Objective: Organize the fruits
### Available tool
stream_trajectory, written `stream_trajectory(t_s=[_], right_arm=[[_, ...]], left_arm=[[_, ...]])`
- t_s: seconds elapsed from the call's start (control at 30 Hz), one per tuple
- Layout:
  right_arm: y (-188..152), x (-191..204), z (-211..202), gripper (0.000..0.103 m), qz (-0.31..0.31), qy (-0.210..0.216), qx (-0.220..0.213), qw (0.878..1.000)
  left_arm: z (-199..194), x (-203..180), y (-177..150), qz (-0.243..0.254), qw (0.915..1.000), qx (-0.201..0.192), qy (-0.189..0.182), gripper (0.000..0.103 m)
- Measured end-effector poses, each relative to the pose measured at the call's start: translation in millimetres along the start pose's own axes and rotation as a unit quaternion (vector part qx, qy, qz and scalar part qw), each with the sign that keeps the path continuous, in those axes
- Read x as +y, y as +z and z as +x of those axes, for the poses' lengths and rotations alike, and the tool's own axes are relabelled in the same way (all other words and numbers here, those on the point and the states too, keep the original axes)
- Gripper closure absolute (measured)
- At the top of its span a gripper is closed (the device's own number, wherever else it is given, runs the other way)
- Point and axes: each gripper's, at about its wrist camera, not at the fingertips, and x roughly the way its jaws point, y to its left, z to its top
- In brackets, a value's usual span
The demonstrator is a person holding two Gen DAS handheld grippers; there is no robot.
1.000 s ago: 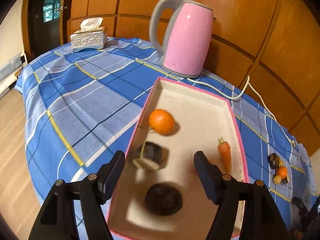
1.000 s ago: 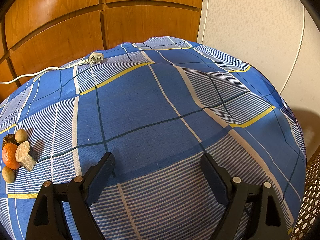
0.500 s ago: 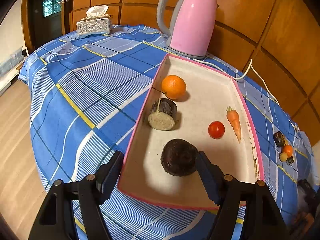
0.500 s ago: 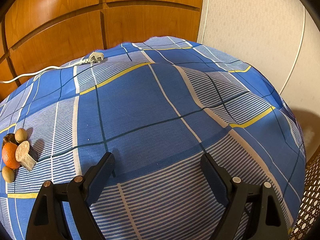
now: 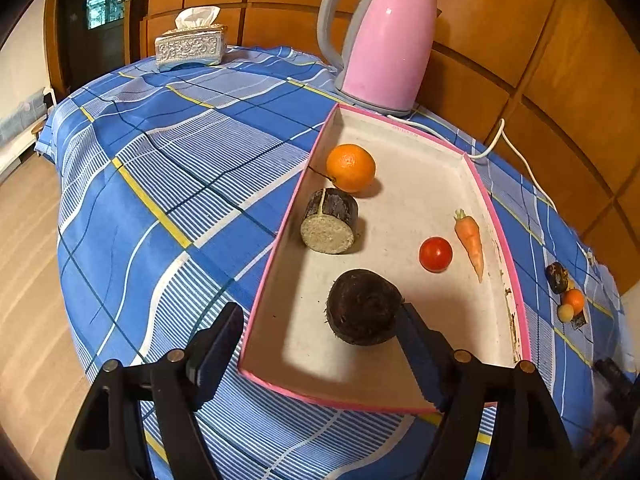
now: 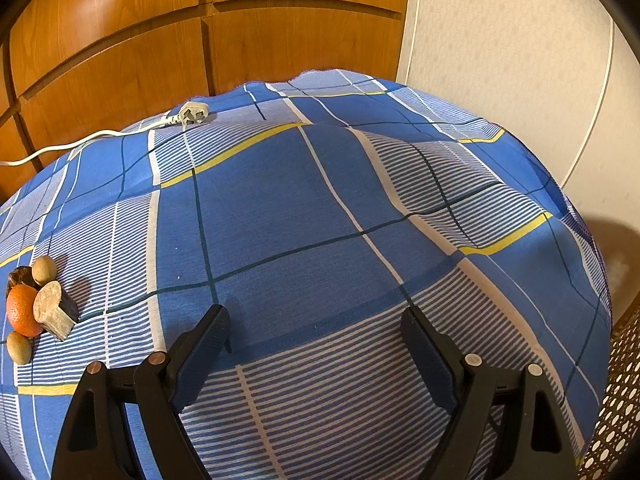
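Note:
A pink-rimmed white tray [image 5: 404, 132] holds an orange [image 5: 351, 167], a dark cylinder piece with a pale cut face [image 5: 330, 222], a tomato [image 5: 435, 254], a small carrot [image 5: 470, 238] and a dark round fruit [image 5: 364, 312]. My left gripper [image 5: 320, 316] straddles the tray's near left corner, its jaws opening. The dark round fruit lies between them beside the right finger, not pinched. My right gripper [image 6: 316, 316] hangs open over bare cloth, nothing between its fingers. A small pile [image 6: 34, 308] of an orange, a cut piece and small tan fruits lies to its left.
A pink kettle [image 5: 386, 42] stands behind the tray, its white cord [image 5: 516, 152] and plug [image 6: 192, 114] trailing along the wooden wall. A tissue box [image 5: 190, 46] sits at the far left corner. The blue checked cloth [image 6: 320, 200] drops off at the table edges.
The left gripper drew back from over the tray toward its near corner and its jaws widened a little. The cylinder piece now rests by the orange. The right gripper stayed still.

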Motion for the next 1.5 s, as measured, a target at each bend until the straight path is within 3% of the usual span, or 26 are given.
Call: stream_trajectory(t_s=[0.03, 0.1, 0.2, 0.23, 0.4, 0.5, 0.67, 0.8, 0.87, 0.97, 1.5], right_arm=[[0, 1, -1, 0.016, -0.002, 0.003, 0.003, 1.000], [0, 5, -6, 0.030, -0.010, 0.022, 0.010, 1.000], [-3, 21, -18, 0.048, -0.031, 0.085, 0.019, 0.996], [-5, 32, -25, 0.051, -0.044, 0.126, 0.024, 0.991], [-20, 85, -48, 0.054, -0.109, 0.247, 0.043, 0.962], [-30, 116, -58, 0.054, -0.139, 0.288, 0.053, 0.946], [-32, 139, -49, 0.054, -0.137, 0.296, 0.074, 0.942], [-29, 152, -45, 0.055, -0.146, 0.292, 0.066, 0.943], [-26, 158, -43, 0.068, -0.152, 0.288, 0.064, 0.943], [-24, 169, -40, 0.075, -0.164, 0.276, 0.055, 0.945], [-43, 158, -60, 0.076, -0.217, 0.296, 0.054, 0.928]], left_arm=[[0, 0, 1, -0.001, 1.0000, 0.000, -0.001, 0.025], [0, 1, 1, -0.003, 1.0000, 0.000, -0.002, 0.025], [-1, 1, 1, -0.002, 1.0000, -0.002, -0.003, 0.025], [-1, 1, 1, -0.002, 1.0000, -0.003, -0.003, 0.025], [-2, 4, 0, -0.007, 1.0000, -0.002, -0.001, 0.024], [-4, 7, -1, -0.013, 0.9999, -0.006, 0.000, 0.023], [-9, 19, -3, -0.042, 0.9989, -0.017, 0.010, 0.018], [-7, 25, -3, -0.058, 0.9981, -0.013, 0.018, 0.018], [-6, 25, -4, -0.055, 0.9982, -0.011, 0.020, 0.018], [-5, 23, -5, -0.049, 0.9985, -0.010, 0.022, 0.017], [-1, 22, -5, -0.044, 0.9987, -0.003, 0.025, 0.015]])
